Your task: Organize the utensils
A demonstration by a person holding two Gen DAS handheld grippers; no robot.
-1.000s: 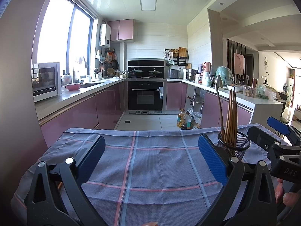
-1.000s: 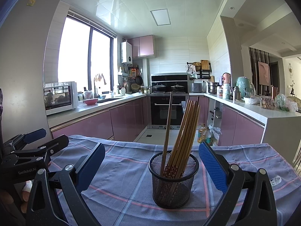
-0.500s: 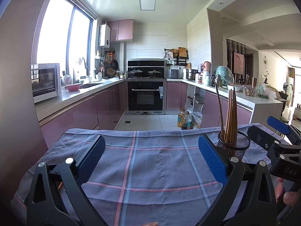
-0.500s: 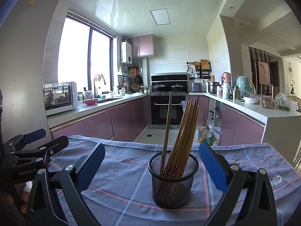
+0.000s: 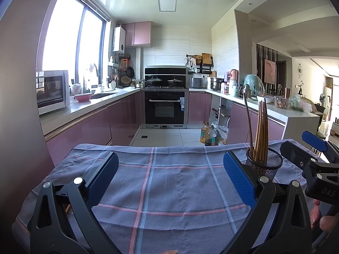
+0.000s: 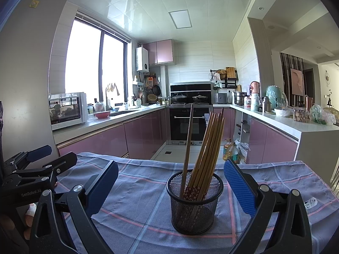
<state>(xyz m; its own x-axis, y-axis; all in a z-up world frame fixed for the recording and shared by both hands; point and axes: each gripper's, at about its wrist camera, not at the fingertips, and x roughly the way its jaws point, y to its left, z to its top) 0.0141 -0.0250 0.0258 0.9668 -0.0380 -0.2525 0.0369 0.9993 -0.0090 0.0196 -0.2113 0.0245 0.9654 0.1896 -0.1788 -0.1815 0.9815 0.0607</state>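
- Right wrist view: a black mesh holder [image 6: 194,203] stands upright on the blue checked cloth [image 6: 135,203], centred between the spread blue pads of the right gripper [image 6: 171,187], which touch nothing.
- Chopsticks [image 6: 208,148] stand bundled in the holder, leaning right; one darker stick [image 6: 188,146] stands apart, closer to upright.
- Compared with half a second and a second ago, the holder sits at almost the same spot in this view, perhaps a shade lower; no stick has changed its lean.
- Left wrist view: the left gripper [image 5: 171,177] hangs over bare cloth [image 5: 169,190], its jaws wide apart and empty, just as in the earlier frames.
- From this side the holder [image 5: 266,166] shows at the right, partly behind the left gripper's right finger, with the chopsticks [image 5: 261,131] rising from it; its place has not shifted.
- At the right edge of that view the right gripper [image 5: 313,152] shows, with fingertips of a hand [image 5: 322,217] below it, unchanged.
- In the right wrist view the left gripper [image 6: 40,158] shows at the left edge.
- Behind the table lies a kitchen with pink cabinets [image 6: 144,135] and a black oven [image 6: 188,124].
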